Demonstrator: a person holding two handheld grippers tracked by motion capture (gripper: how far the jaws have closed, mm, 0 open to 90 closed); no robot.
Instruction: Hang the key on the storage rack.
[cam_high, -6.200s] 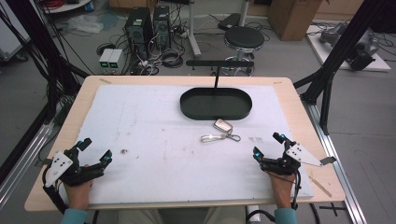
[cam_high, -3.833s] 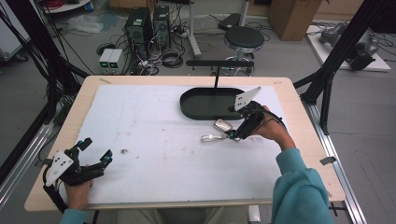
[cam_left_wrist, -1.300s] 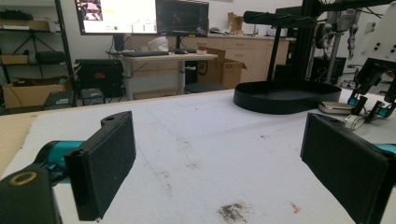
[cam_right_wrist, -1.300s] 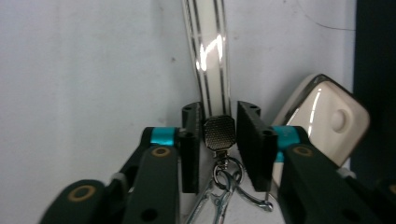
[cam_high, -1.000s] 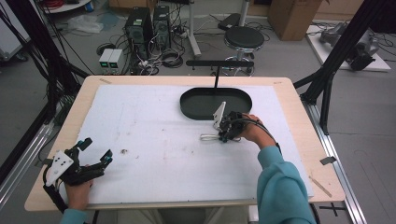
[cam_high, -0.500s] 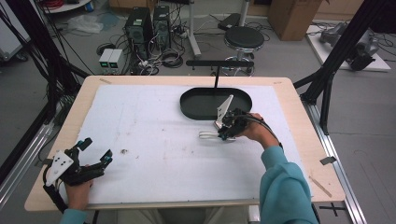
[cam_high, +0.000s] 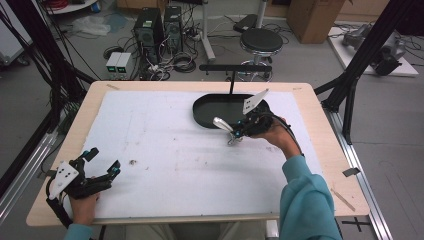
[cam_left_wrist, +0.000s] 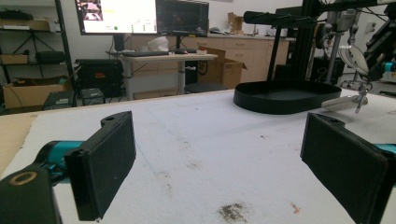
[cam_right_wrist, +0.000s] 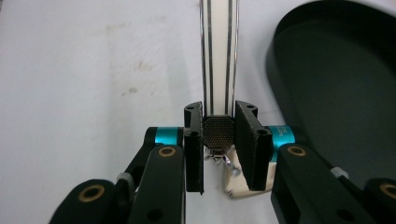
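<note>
I've got the metal tool (cam_right_wrist: 218, 60) clamped in my right gripper (cam_right_wrist: 218, 140), left gripper (cam_high: 95, 170) idle and wide; next, tray (cam_high: 210, 107) at twelve.

Round stool (cam_high: 261, 40) behind table, computer towers (cam_high: 160, 22), cardboard box (cam_high: 312, 12), monitors (cam_left_wrist: 142, 16)

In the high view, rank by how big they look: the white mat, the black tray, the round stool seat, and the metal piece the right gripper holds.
1. White mat, by far the largest.
2. Black tray, partly hidden by the right gripper.
3. Round stool seat; it sits farther from the camera, so its real size against the tray is unsure.
4. Metal piece, the smallest.
</note>
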